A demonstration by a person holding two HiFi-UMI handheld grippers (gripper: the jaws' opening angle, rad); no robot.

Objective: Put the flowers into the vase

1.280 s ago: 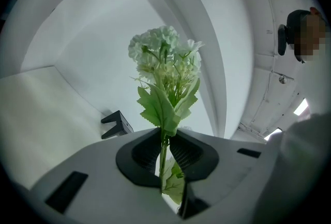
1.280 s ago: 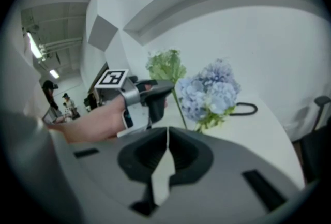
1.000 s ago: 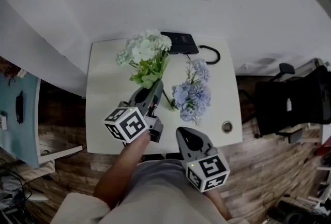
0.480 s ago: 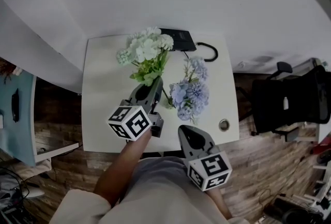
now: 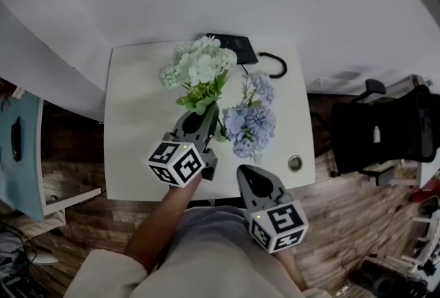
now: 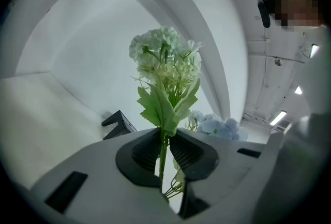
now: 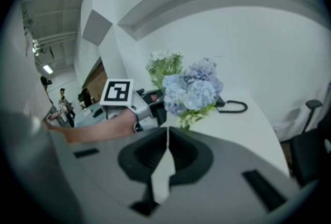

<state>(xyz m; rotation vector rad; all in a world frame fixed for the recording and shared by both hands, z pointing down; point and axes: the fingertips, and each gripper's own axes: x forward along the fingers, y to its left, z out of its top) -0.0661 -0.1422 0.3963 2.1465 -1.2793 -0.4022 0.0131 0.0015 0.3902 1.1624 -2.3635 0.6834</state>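
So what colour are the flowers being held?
The flowers are white, with green leaves; left gripper view shows best.

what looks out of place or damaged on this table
Nothing stands out as spilled or broken. The white flowers are clamped by the stem in the left tongs; the blue flowers sit beside them on the table.

The left gripper (image 5: 205, 113) is held level, its jaws clamped on a white flower's stem (image 6: 163, 155), with the bare forearm (image 5: 161, 217) stretched out behind it. The right gripper (image 5: 246, 178) is tilted downward, its jaws pressed together and empty.
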